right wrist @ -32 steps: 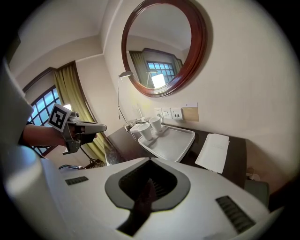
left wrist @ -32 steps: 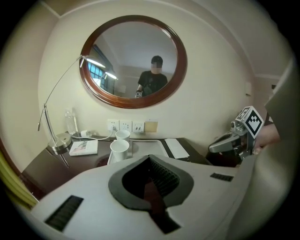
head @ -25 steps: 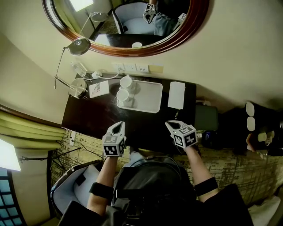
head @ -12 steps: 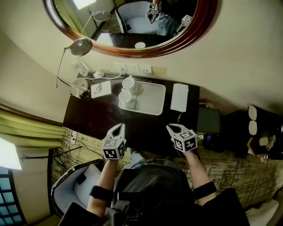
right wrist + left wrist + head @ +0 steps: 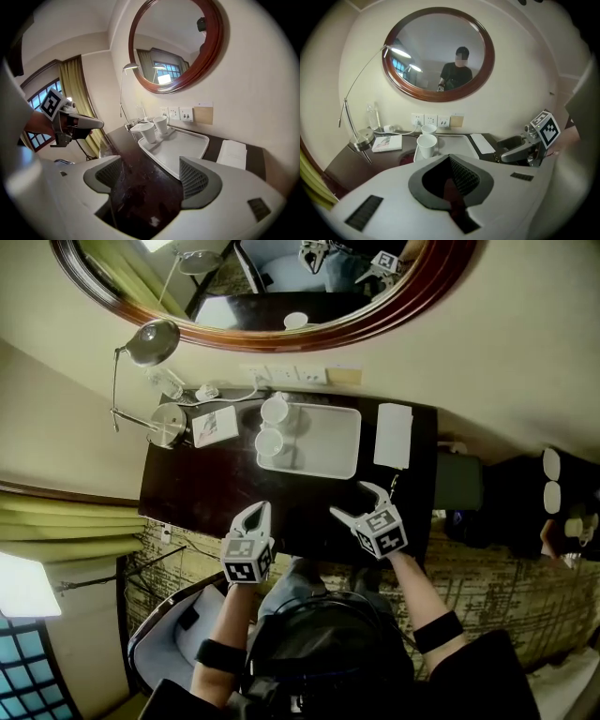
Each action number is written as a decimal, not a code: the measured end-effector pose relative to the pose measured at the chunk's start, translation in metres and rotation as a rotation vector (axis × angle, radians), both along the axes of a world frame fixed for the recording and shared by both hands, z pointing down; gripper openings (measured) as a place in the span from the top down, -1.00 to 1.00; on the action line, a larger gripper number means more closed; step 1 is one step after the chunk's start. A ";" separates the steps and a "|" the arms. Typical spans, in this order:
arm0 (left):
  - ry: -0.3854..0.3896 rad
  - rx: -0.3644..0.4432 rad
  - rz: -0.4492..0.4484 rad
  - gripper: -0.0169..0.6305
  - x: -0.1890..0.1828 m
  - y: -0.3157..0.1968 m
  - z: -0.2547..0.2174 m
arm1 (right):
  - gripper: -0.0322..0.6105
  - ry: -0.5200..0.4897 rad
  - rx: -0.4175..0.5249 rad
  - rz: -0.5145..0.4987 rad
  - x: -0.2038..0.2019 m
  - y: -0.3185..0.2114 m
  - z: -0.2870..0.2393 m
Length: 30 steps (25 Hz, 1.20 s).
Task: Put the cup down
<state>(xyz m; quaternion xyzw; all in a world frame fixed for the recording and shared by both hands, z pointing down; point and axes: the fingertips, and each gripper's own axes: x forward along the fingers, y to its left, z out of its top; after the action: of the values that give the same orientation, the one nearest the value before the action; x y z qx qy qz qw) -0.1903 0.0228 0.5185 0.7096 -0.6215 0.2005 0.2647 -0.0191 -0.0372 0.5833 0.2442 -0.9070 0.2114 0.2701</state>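
Head view: downward-tilted left tool [image 5: 255, 511] pressed together, right tool [image 5: 356, 502] just spread, empty

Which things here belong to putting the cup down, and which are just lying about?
Job: near cup, far cup, tray; right gripper, jaws just been opening, nothing between them; left gripper, shut.
Lying about: desk lamp, booklet, white pad, mirror, wall sockets.
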 end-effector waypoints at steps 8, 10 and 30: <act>-0.024 -0.023 0.035 0.95 -0.034 -0.021 0.025 | -0.65 0.020 0.051 -0.070 -0.093 -0.034 0.020; -0.026 -0.024 0.038 0.95 -0.046 -0.029 0.032 | -0.68 0.014 0.063 -0.072 -0.116 -0.046 0.024; 0.009 -0.042 0.046 0.95 -0.119 -0.053 0.069 | -0.71 0.045 0.118 -0.093 -0.262 -0.113 0.070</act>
<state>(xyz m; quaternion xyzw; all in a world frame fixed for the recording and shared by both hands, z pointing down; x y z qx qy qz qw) -0.3089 -0.0302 0.5870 0.7189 -0.5993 0.2164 0.2778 -0.2810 -0.1500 0.6528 0.2219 -0.9220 0.1393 0.2849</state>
